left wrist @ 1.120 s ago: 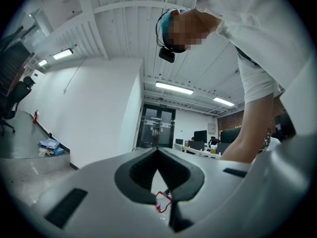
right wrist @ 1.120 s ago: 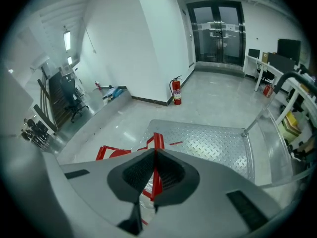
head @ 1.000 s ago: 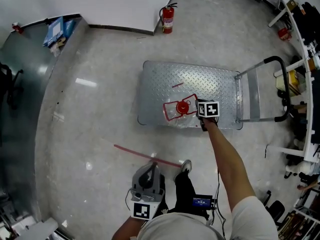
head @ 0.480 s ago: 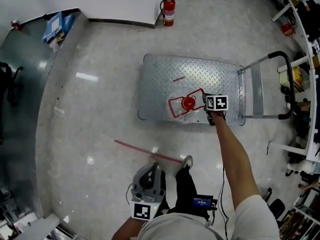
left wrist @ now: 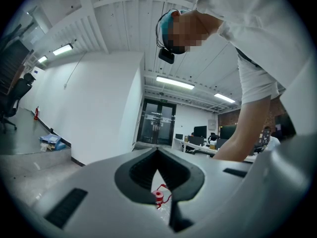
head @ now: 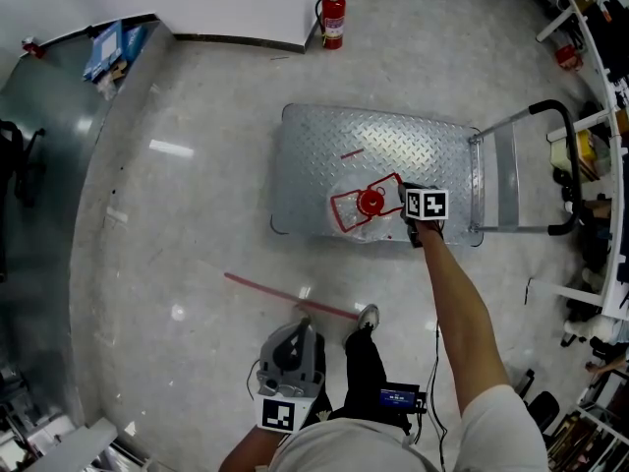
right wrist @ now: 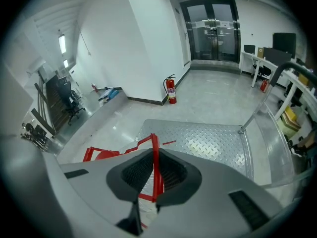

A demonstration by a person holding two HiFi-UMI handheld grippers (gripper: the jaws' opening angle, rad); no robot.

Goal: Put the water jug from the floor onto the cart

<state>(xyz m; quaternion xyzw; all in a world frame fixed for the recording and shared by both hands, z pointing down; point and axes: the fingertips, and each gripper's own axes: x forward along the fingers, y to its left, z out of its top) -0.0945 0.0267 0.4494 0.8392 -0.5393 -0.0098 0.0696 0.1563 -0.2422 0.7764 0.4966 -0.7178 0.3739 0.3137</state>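
- Water jug (head: 366, 216) standing on the cart (head: 393, 141), just ahead of the right tool (head: 405, 203), close to the deck edge nearest the person.
- Right tool loosening: jaws opening, with the thin red carry handle (right wrist: 155, 175) between the pads and, by the look of it, not yet free of them.
- Best to let go fully before pulling back, then withdraw straight along the jaws, to avoid snagging the handle and tipping the jug toward that near edge.
- Left tool (head: 294, 334) clenched on nothing, held level by the body, well behind the right tool.
- Cart push bar (head: 556, 165) off to the right tool's right.
- Fire extinguisher (head: 332, 18) far beyond it by the wall.
- Red floor tape (head: 285, 298) and a shoe (head: 366, 320) behind it.
- Nothing seen blocking the way back.
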